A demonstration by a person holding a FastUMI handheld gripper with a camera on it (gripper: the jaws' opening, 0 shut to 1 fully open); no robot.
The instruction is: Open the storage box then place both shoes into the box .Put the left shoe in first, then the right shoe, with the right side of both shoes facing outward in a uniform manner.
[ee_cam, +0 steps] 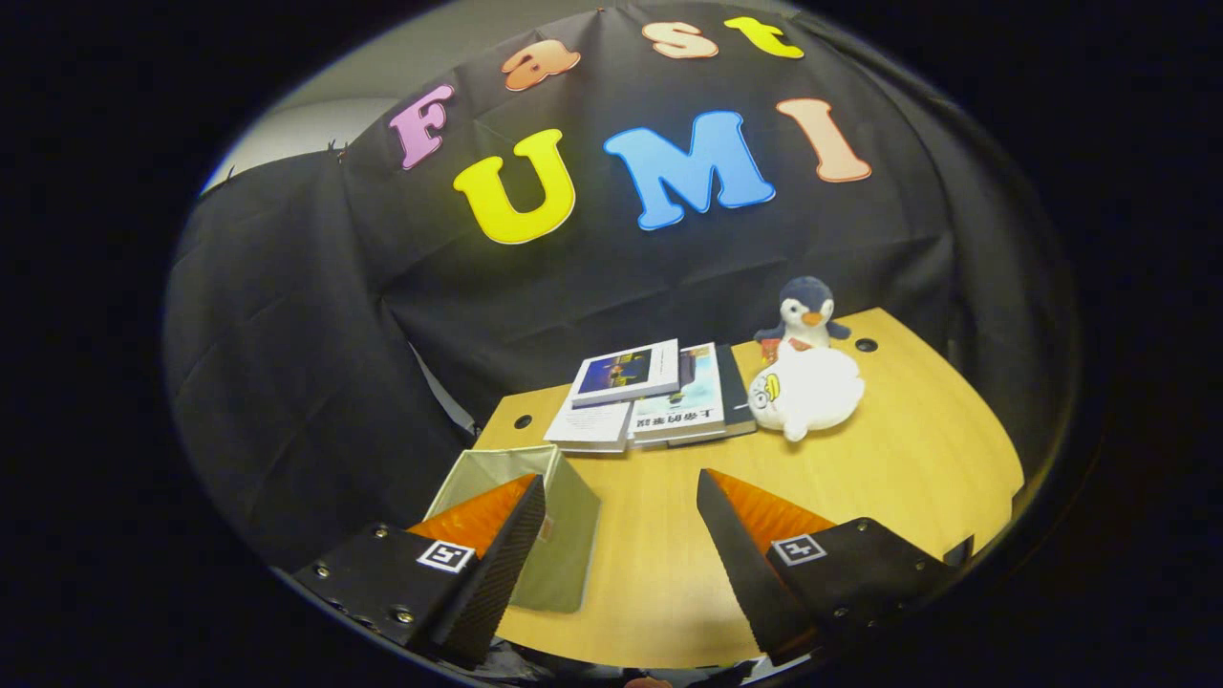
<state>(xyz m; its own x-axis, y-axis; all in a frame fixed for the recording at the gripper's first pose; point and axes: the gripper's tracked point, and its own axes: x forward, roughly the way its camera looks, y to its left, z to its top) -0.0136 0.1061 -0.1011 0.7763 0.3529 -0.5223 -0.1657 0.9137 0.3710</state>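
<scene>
A pale green fabric storage box stands on a light wooden table, at about ten o'clock from the gap between the fingers, partly behind the left finger. Its top looks open, with a light inner wall showing, though the finger hides most of the mouth, so what lies inside cannot be told. No shoes can be made out on the table.

The gripper hangs above the near part of the table with its fingers spread wide apart and nothing between them.

As a judgement: an open-looking box with no shoes on the table fits either a stage where the shoes are yet to be brought, or one where they already sit inside, hidden from here. The picture does not settle which.

Beyond the fingers, at twelve o'clock, a loose stack of books lies near the table's far edge. At one o'clock sits a white plush toy, touching a penguin toy behind it. The box stands close to the table's left edge. Bare tabletop stretches between the fingers and out to three o'clock, giving open room on that side; the far edge meets the booth's dark cloth wall.
</scene>
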